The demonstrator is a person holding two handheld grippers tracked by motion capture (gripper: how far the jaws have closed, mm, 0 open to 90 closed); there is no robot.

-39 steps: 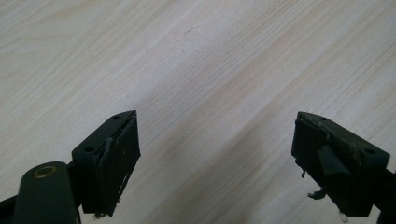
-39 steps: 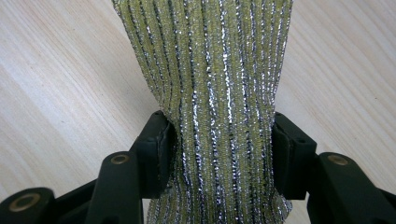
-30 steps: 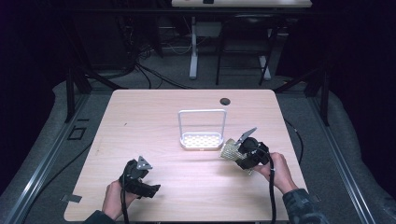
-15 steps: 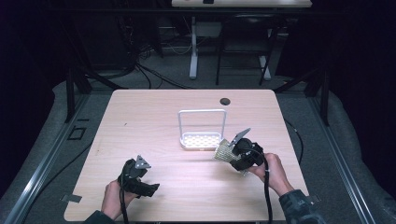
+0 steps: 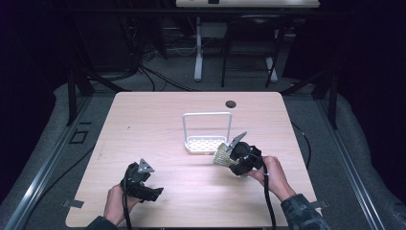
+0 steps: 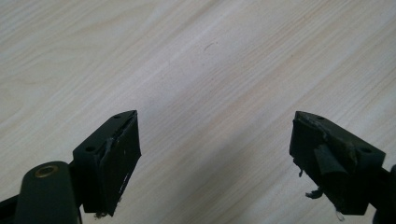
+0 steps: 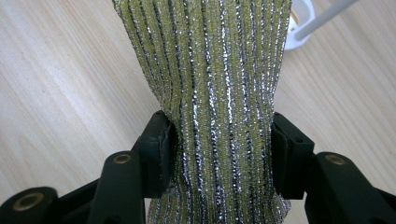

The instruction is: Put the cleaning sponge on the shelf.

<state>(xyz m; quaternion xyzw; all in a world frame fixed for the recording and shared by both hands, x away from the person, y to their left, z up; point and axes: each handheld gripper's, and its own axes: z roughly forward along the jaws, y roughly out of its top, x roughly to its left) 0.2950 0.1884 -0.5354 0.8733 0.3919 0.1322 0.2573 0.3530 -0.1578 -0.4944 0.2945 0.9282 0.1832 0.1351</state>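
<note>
While the wooden table (image 5: pixel 158 124) lay broad beneath, the white wire rack (image 5: pixel 207 130) stood mid-table; beside it the right gripper (image 7: pixel 219 135) clamped a glittery scouring sponge (image 7: pixel 215 70), soft, light, pinched mid-body. Left gripper (image 6: pixel 215 140) gaped empty.

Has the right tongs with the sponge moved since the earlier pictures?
Yes. In the high view the right tongs, shut on the yellow-silver sponge, have shifted leftward, toward the person, against the white rack.
</note>
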